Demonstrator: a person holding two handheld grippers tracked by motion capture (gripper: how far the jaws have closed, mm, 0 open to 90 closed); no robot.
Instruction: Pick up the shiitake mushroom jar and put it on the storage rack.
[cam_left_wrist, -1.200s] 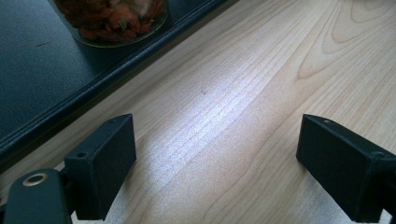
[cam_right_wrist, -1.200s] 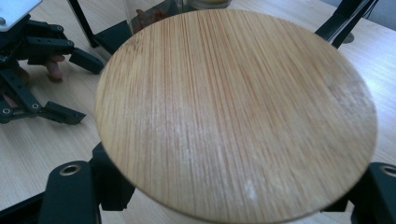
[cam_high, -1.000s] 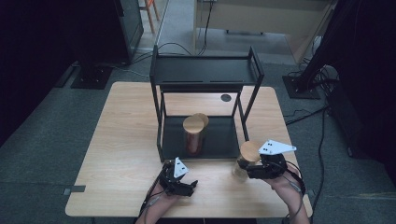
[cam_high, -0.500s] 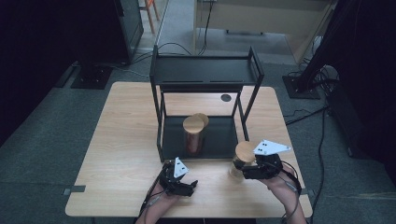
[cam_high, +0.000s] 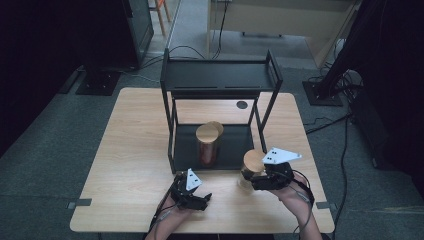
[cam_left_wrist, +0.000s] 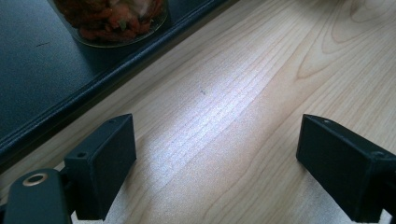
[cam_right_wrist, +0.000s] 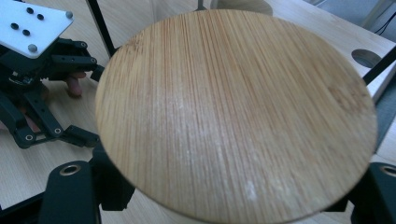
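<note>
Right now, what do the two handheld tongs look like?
Both are black open-frame linkages with blocky black jaws. The left tongs carry a small grey three-cornered plate; the right tongs a larger pale one with dark holes. A dark cable trails from each along the forearms, which are bare of sleeves.

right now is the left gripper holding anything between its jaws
No, the left gripper has its jaws spread wide with only bare wooden table between them.

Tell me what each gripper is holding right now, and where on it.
The right gripper is shut on the jar with the bamboo lid, gripping its body just below the lid. The left gripper is open over bare table, holding nothing.
</note>
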